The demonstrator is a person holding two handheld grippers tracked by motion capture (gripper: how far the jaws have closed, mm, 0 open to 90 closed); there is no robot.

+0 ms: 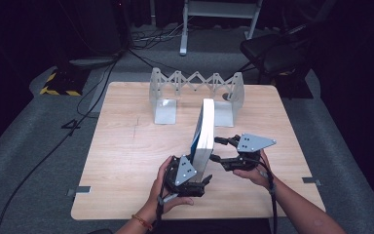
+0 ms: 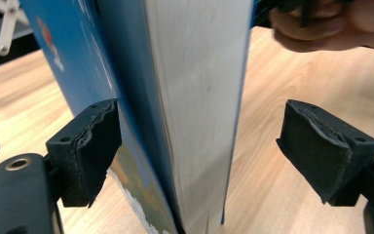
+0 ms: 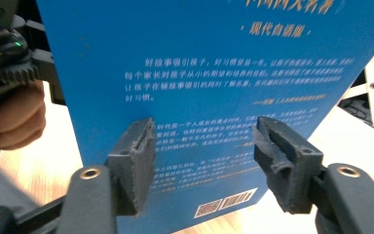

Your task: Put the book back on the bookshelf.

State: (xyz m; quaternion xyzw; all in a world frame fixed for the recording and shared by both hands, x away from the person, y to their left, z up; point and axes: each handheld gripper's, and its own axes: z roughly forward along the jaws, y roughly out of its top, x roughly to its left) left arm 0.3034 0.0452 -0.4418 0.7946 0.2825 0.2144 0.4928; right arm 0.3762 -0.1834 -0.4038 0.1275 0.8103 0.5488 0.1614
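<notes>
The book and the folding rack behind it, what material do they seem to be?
Book: paper, by its pale page block, with a blue, probably coated cover bearing print. Folding rack: likely grey matte metal, thin flat plates joined by crossed strips.

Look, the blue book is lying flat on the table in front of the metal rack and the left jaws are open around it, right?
Not quite. The blue book stands upright on its edge on the table, as the high view shows. It is in front of the metal rack, and the left gripper does have its jaws open around it.
</notes>
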